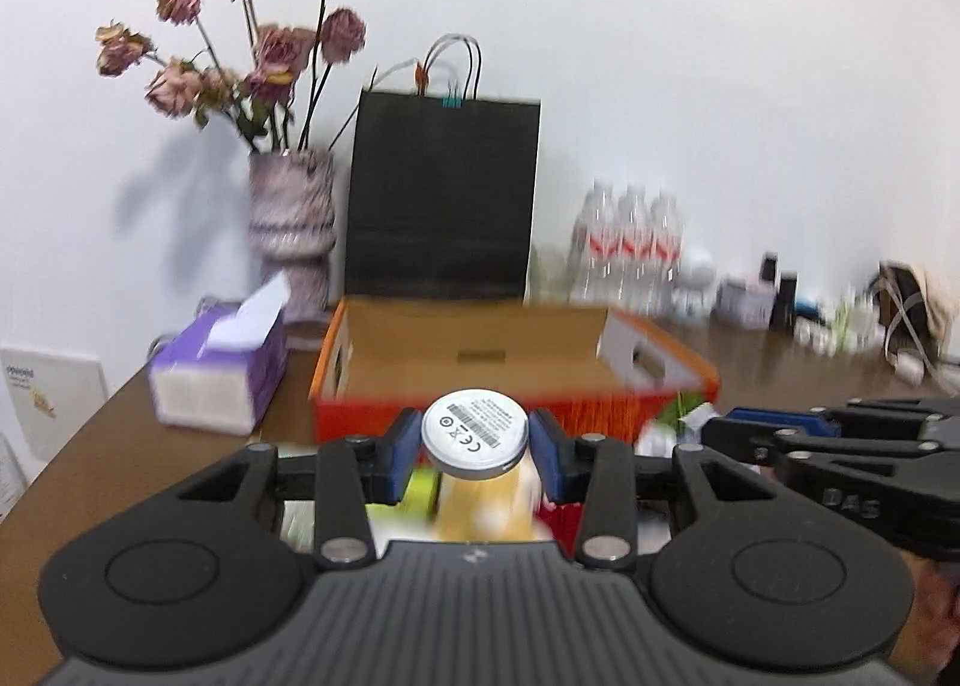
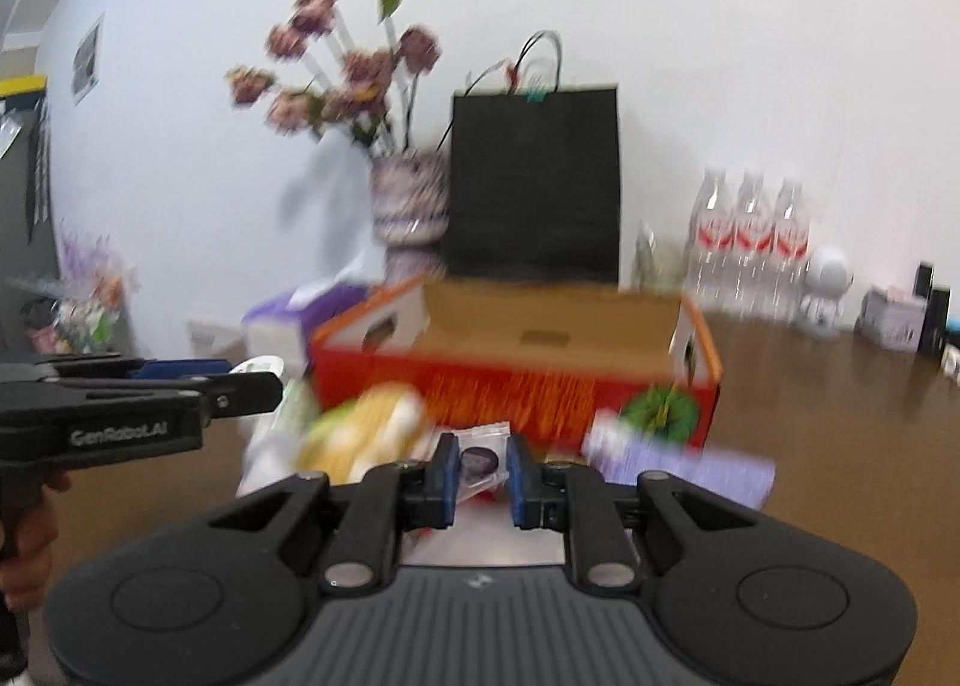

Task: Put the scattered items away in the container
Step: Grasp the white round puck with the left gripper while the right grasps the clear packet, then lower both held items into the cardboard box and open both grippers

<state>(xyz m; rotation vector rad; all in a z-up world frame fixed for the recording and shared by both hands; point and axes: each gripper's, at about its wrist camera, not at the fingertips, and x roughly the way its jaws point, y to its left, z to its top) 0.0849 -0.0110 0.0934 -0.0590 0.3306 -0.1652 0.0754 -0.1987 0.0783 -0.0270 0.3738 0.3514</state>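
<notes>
In the left wrist view my left gripper [image 1: 474, 446] is shut on a yellow jar with a round silver lid [image 1: 474, 434], its blue pads pressing the lid's sides. It hangs just in front of the open orange-red cardboard box [image 1: 660, 362]. My right gripper [image 1: 714, 428] reaches in from the right. In the right wrist view my right gripper [image 2: 480, 467] is shut on a small clear packet [image 2: 480, 461] with a dark round thing inside, held before the box [image 2: 510, 386]. My left gripper [image 2: 273, 383] shows at the left. A blurred yellow item [image 2: 366, 434] and a purple packet [image 2: 678, 464] lie near the box.
Behind the box stand a black paper bag [image 1: 444, 194] and a vase of dried roses [image 1: 291, 230], with a purple tissue box [image 1: 219, 368] at the left. Water bottles [image 1: 630, 242] and small clutter line the wall at the right. The brown table [image 2: 840, 416] extends rightwards.
</notes>
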